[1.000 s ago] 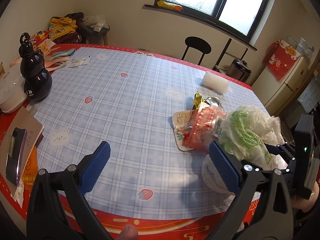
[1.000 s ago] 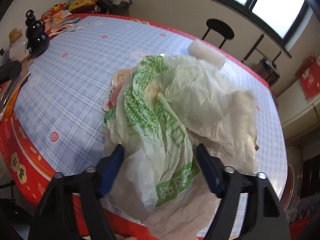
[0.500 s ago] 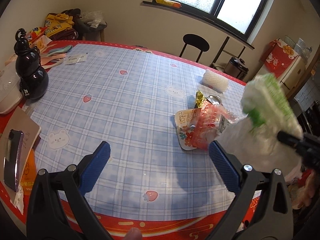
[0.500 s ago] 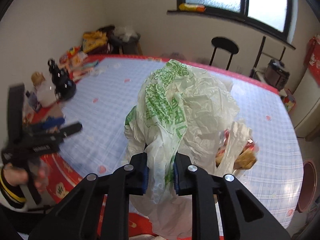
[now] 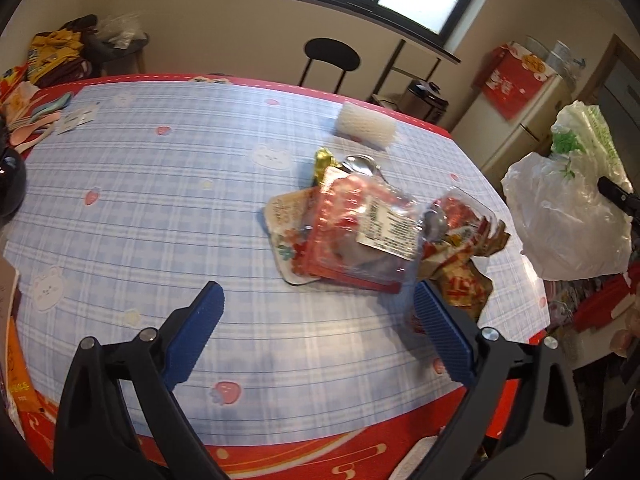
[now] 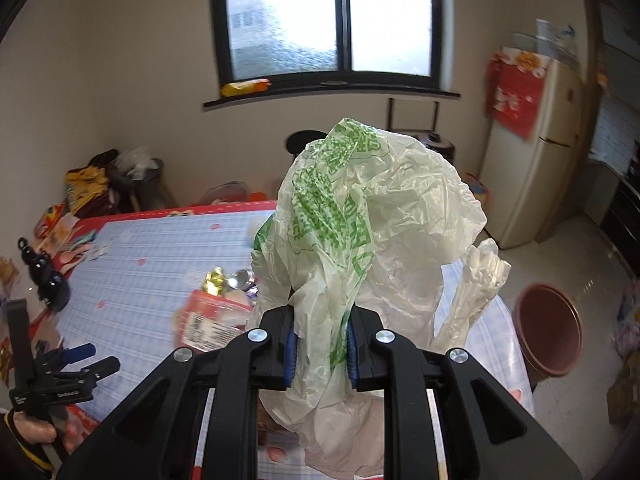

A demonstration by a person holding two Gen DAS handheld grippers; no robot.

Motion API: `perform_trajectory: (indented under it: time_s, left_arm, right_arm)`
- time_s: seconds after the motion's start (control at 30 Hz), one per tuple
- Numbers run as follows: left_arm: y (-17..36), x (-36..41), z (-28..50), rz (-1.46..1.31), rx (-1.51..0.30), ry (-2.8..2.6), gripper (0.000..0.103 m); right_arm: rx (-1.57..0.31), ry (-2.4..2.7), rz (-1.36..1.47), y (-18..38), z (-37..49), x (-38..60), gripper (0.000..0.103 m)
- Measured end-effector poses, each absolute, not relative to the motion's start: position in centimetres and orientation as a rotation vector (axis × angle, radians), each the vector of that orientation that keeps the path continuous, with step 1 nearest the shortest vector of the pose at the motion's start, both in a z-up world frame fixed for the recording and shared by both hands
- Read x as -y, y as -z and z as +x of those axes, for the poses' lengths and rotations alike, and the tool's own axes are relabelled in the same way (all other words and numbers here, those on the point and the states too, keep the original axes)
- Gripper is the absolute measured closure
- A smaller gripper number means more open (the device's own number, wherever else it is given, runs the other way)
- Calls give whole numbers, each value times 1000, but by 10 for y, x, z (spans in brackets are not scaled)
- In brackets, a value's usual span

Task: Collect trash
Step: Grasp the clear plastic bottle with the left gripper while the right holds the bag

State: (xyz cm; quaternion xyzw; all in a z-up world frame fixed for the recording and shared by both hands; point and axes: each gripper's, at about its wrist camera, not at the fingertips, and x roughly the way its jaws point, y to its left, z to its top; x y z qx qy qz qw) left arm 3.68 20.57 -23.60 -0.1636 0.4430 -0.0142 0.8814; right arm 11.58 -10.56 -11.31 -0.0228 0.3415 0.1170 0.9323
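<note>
Right hand-held gripper (image 6: 320, 346) is pinched on thin plastic bag (image 6: 372, 216), which could slip; left hand-held gripper (image 5: 316, 332) is spread before wrappers (image 5: 360, 232)

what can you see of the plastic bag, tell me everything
The plastic bag is thin, crinkled, translucent white film with green print. The right gripper is shut on a gathered fold of it, so it bulges up above the fingers and hangs below them. A twisted handle loop sticks out on its right. In the left wrist view it is held off the table's right edge, apart from the wrappers.
</note>
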Motion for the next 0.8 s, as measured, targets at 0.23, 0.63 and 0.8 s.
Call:
perform_trajectory:
  time_s: [0.23, 0.63, 0.8]
  left_arm:
    - [245, -147, 54, -367, -958, 134, 13]
    - [289, -49, 109, -411, -1080, 34, 11]
    - [282, -54, 109, -474, -1031, -84, 12]
  right_arm:
    - [-732, -225, -25, 135, 122, 148, 83]
    - [-783, -247, 56, 162, 139, 244, 83]
    - [-797, -242, 92, 171, 149, 286, 83]
